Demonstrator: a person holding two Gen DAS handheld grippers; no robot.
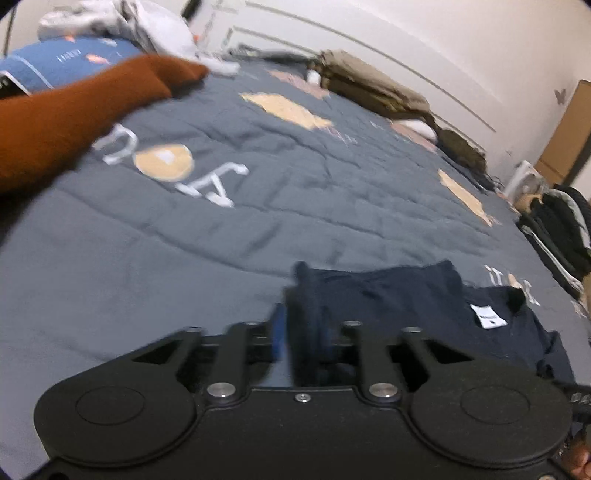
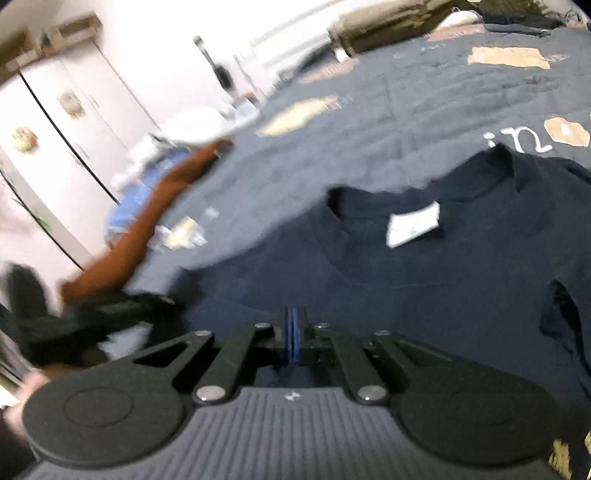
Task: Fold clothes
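Observation:
A navy T-shirt [image 1: 388, 295] lies spread on the grey-blue quilt [image 1: 258, 229], its white neck label [image 1: 487, 316] facing up. In the left wrist view my left gripper [image 1: 302, 325] sits at the shirt's left edge. A raised fold of navy cloth stands between its blue pads [image 1: 279, 332], which are apart and show no clear press on it. The right wrist view shows the shirt [image 2: 424, 280] and label [image 2: 413, 225] ahead of my right gripper [image 2: 293, 321]. That gripper is shut, pads together, tips low on the fabric; any pinched cloth is hidden.
A rust-brown garment [image 1: 74, 114] stretches across the quilt's far left. Behind it are a blue pillow [image 1: 62, 62] and pale heaped clothes [image 1: 147, 29]. Khaki bedding [image 1: 369, 85] lines the wall, and dark clothes [image 1: 561, 229] hang off the right edge. A white wardrobe [image 2: 55, 129] stands beyond.

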